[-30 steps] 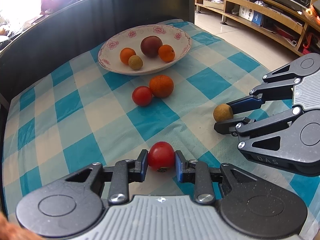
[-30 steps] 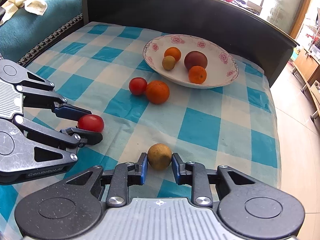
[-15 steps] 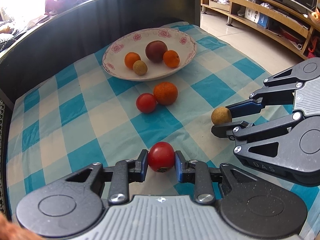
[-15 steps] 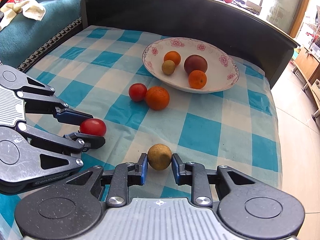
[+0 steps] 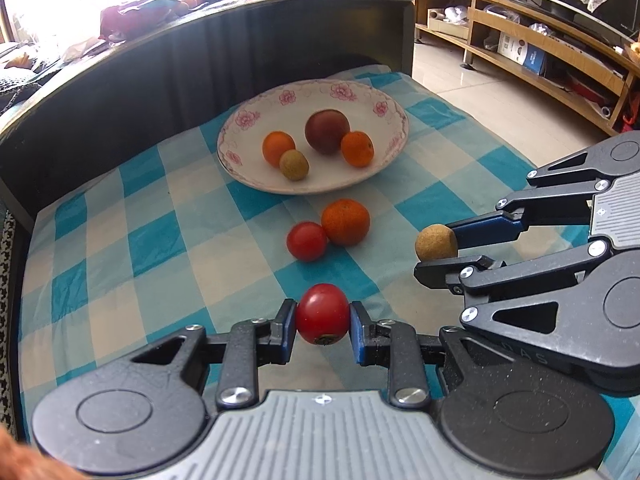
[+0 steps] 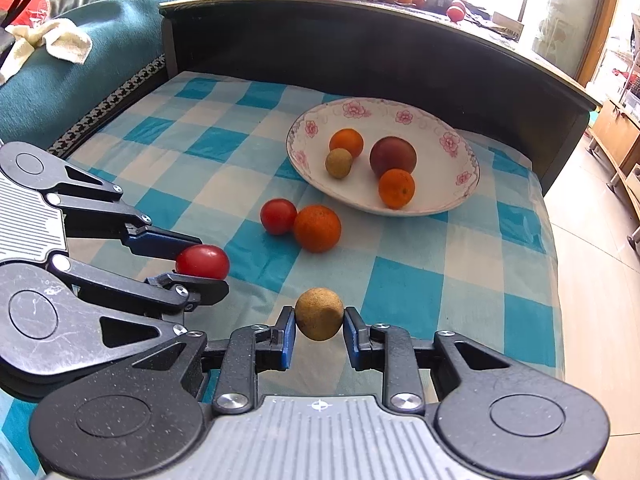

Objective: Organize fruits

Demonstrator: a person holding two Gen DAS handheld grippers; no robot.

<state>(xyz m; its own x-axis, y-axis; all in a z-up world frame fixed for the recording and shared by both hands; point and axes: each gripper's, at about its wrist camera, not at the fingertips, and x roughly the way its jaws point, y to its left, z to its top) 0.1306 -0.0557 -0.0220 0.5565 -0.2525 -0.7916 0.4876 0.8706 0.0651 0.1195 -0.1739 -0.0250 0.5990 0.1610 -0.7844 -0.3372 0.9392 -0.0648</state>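
Observation:
My left gripper (image 5: 323,327) is shut on a red tomato (image 5: 322,313), held just above the checked cloth; the same tomato (image 6: 203,262) shows in the right wrist view. My right gripper (image 6: 318,330) is shut on a small brown round fruit (image 6: 319,313), also seen as the brown fruit (image 5: 436,241) at the right of the left wrist view. Ahead stands a flowered white plate (image 5: 384,110) with two small oranges, a dark red fruit and a small brown fruit. Between the grippers and the plate lie another tomato (image 5: 307,241) and an orange (image 5: 345,221), touching each other.
A blue and white checked cloth (image 5: 160,240) covers the surface. A dark curved headboard (image 5: 160,64) rises right behind the plate (image 6: 464,160). A teal blanket (image 6: 80,80) lies at the left, and tiled floor with wooden shelves (image 5: 540,48) at the right.
Both grippers have lifted slightly with their fruits and the views now look a little further back toward the headboard; the plate and loose fruits appear lower in frame. Grips are unchanged.

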